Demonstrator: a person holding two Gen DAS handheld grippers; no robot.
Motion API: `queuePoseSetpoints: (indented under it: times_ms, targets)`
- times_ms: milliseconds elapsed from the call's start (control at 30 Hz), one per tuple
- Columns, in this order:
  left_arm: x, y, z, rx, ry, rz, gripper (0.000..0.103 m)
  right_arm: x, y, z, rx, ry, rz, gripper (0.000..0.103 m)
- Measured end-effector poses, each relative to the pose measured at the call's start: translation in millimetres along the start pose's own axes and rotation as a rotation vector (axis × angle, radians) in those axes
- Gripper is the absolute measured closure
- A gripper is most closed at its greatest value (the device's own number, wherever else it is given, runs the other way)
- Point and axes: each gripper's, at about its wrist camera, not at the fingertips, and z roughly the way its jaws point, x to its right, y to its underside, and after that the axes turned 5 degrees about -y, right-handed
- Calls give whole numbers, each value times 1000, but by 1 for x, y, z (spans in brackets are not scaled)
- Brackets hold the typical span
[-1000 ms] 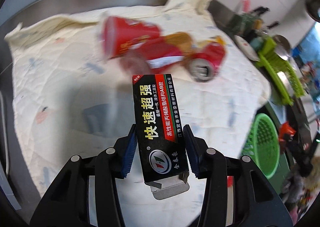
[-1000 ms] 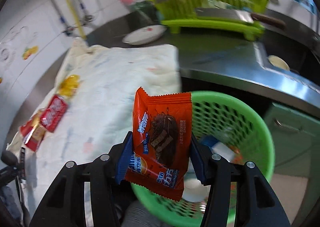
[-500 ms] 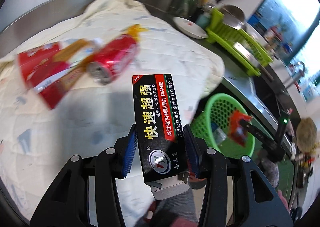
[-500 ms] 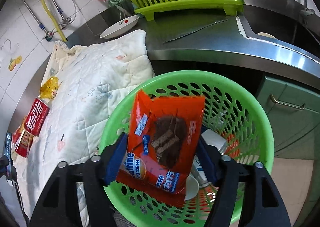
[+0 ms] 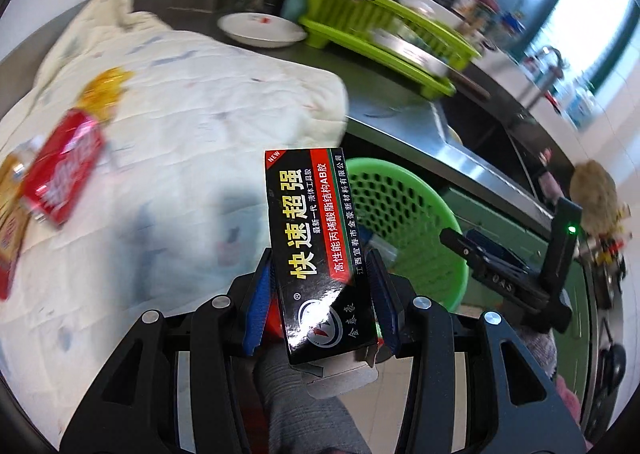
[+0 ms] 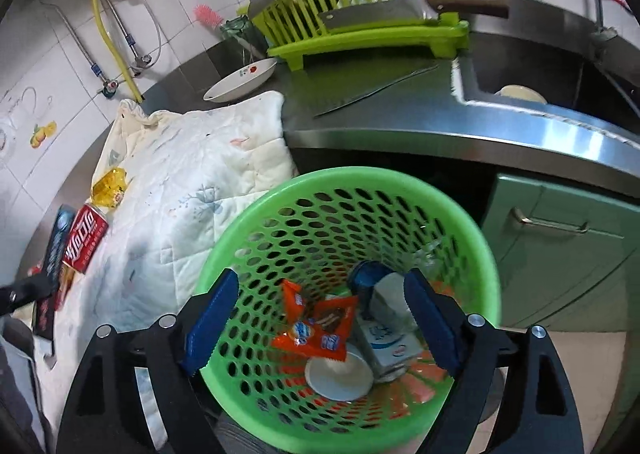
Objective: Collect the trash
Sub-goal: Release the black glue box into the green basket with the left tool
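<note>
A steel kitchen counter [image 6: 400,122] runs along a tiled wall, half covered by a pale quilted cloth [image 6: 192,182], with a green perforated basket [image 6: 460,222] standing on the floor just off its near edge. Inside the basket an orange snack wrapper [image 6: 316,324] lies on the bottom among a white cup [image 6: 340,374], a small white carton [image 6: 390,346] and a blue-capped container [image 6: 366,274]. The right gripper [image 6: 318,320] hangs directly above it, jaws opening; the wrapper is below and between the blue pads, touching neither.

To the left, the left gripper [image 5: 320,294] pinches a black glue box [image 5: 316,246] by its lower half, blue pads pressed on both long sides, the box standing upright between the fingers, its open flap towards the camera. The box is over the near edge of the cloth, with the basket [image 5: 404,206] just to its right and lower down.

Farther left on the cloth lie a red drink can [image 6: 85,236] on its side, a crumpled yellow wrapper [image 6: 110,182] just beyond it, and more red and yellow packaging [image 5: 10,214] at the near left edge, blurred in the left wrist view.

At the far end of the counter sit a white plate [image 6: 242,80], a lime dish rack [image 6: 368,26] with a cleaver [image 6: 376,14] laid across it, and a sink [image 6: 540,78] to the right. Green cabinet doors [image 6: 560,250] face the floor below.
</note>
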Motion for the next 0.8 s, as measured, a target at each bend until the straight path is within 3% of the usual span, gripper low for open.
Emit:
queuePoseSetpoints:
  times_ms: [133,300,633,733,800]
  targets:
    - [26,-5,25,-26,34,61,58,7,7,-15,15,25,-22,20]
    - [54,-10,57,-59,25,136,57,16,15,-28,32,27,-20,19]
    - [72,-11,105,-114,-1,210,55,31,26,-35,34,11,26,17]
    - [73,-10,110,-105,-8,226,44,35,29,-35,28,5,39,17]
    - [71,-9,110,-101,-7,220,42,37,31,-35,24,3,42,17]
